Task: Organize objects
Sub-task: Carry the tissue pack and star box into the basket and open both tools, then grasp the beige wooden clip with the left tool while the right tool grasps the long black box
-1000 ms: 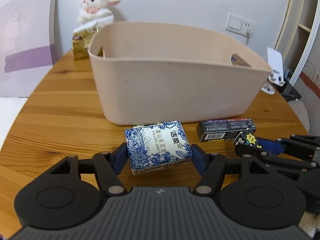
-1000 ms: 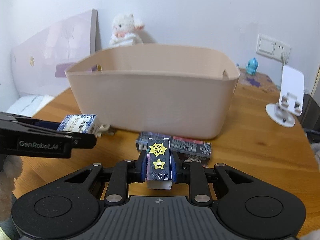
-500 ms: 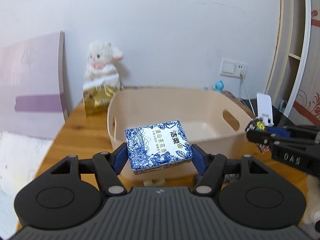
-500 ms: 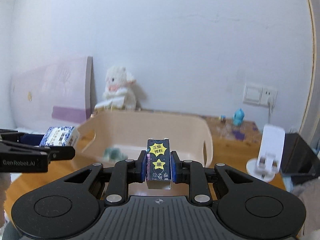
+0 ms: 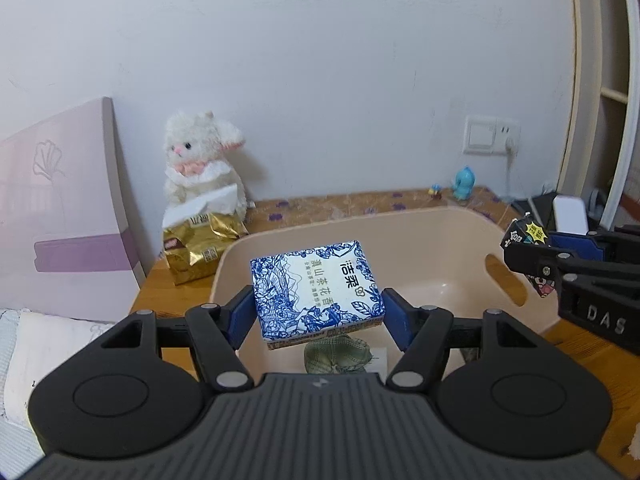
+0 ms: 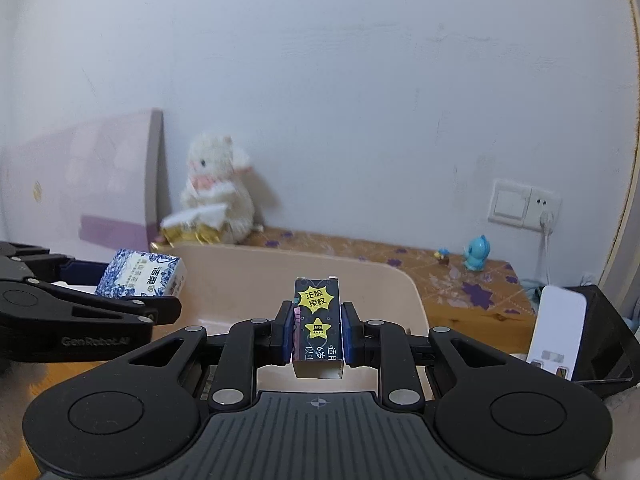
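Left gripper [image 5: 318, 316]: jaws clamped on a blue-and-white patterned tissue pack [image 5: 316, 290], held above a beige plastic tub [image 5: 452, 222] containing a green cloth pouch [image 5: 338, 356]. Right gripper [image 6: 316, 334]: jaws clamped on a small black cardboard box with yellow star stickers [image 6: 318, 320], above the tub's right side.

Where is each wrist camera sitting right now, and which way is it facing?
Left wrist: behind the left gripper, facing the beige basket and back wall; its fingers hold a blue-and-white tissue pack; the right gripper enters at right.
Right wrist: behind the right gripper, facing the same basket and wall; its fingers clamp a small black box; the left gripper enters at left.
Shared: basket, tissue pack, plush rabbit.
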The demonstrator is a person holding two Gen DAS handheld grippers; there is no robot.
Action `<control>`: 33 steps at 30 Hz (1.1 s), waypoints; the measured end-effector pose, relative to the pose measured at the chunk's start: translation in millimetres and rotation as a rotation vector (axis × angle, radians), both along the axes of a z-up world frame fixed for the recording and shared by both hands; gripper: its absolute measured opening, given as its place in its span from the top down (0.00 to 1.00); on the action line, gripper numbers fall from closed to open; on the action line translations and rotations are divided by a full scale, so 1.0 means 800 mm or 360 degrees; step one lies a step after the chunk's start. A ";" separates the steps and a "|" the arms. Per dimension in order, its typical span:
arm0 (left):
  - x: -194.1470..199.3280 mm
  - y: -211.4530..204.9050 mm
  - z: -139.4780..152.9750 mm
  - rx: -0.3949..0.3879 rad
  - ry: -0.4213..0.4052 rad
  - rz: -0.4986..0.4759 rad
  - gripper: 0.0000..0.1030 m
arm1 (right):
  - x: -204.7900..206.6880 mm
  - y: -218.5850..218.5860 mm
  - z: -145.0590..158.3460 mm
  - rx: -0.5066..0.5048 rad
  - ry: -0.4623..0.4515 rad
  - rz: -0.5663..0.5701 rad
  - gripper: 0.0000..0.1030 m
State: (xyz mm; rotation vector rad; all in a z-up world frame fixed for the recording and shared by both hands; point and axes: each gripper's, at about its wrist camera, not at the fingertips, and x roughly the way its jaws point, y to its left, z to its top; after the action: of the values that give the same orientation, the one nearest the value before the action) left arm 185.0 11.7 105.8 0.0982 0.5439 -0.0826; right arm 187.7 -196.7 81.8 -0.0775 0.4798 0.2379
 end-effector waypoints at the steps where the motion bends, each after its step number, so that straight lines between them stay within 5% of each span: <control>1: 0.008 -0.003 -0.006 0.0019 0.0027 0.0003 0.34 | 0.006 0.002 -0.006 -0.0017 0.0026 -0.0002 0.79; 5: 0.039 -0.016 -0.038 0.0133 0.0131 0.0040 0.34 | 0.035 0.006 -0.029 -0.0066 0.0147 -0.0023 0.79; 12: 0.066 -0.016 -0.080 0.0154 0.0337 0.0059 0.33 | 0.052 0.017 -0.057 -0.0187 0.0249 -0.0036 0.79; 13: 0.067 -0.016 -0.081 0.0161 0.0345 0.0062 0.33 | 0.052 0.017 -0.061 -0.0191 0.0253 -0.0042 0.69; 22: 0.049 0.000 -0.057 0.0066 0.0295 0.0105 0.18 | 0.019 -0.002 -0.039 -0.0115 0.0142 -0.0087 0.40; 33: -0.023 0.027 -0.020 0.0037 0.0134 0.0061 0.09 | -0.061 -0.046 -0.023 -0.0049 0.0040 -0.0012 0.24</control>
State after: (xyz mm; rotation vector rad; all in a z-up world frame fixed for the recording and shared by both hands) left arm 167.0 33.7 90.1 0.1072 0.6309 -0.0430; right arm 138.9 -233.9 63.4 -0.1026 0.5088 0.2244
